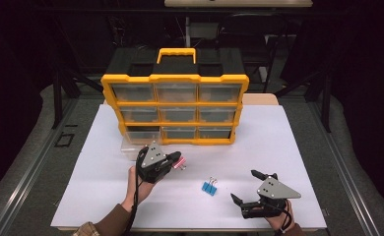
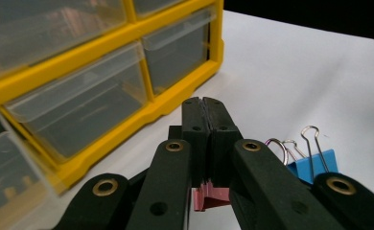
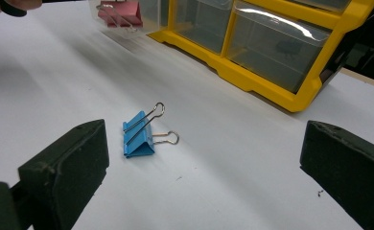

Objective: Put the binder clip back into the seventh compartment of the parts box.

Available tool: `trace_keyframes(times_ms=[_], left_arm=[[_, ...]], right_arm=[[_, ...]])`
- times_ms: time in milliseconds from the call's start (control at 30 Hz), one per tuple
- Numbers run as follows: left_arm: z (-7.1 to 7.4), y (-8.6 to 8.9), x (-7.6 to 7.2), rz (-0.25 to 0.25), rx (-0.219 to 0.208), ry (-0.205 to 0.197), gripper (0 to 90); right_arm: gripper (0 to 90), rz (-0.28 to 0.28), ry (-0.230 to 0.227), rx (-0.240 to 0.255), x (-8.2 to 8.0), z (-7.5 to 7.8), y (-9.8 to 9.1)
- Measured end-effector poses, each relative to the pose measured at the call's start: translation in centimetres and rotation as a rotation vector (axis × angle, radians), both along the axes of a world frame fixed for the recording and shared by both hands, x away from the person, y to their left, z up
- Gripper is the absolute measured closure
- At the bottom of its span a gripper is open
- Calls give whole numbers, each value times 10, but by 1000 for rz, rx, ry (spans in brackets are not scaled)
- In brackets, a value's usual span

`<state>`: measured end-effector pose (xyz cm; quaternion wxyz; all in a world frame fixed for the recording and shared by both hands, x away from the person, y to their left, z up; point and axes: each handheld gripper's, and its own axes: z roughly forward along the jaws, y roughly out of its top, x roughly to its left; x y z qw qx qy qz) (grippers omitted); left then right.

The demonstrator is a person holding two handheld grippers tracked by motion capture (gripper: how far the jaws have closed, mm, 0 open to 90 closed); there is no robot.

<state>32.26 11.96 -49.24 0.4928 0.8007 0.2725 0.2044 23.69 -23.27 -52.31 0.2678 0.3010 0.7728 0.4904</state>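
Gripping the pink binder clip in closed jaws, the left gripper hung above the table near the pulled-out clear drawer. Best carried squarely over it before releasing. Right gripper jaws gaped, empty, near the blue clip.

A small pink clip was pinched in the left gripper, up off the table, in front of the yellow drawer box. A blue clip with two silver wire handles lay flat, farther from the box.
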Motion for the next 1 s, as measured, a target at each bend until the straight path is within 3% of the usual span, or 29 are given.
trace_keyframes(times_ms=[500,800,1000], left_arm=[[25,35,7,110,-74,-67,886],[32,51,10,171,-119,-90,885],[36,67,13,238,-160,-103,885]], right_arm=[[22,6,3,-7,1,0,2],[22,3,6,-6,2,0,2],[22,-1,9,-7,1,0,2]])
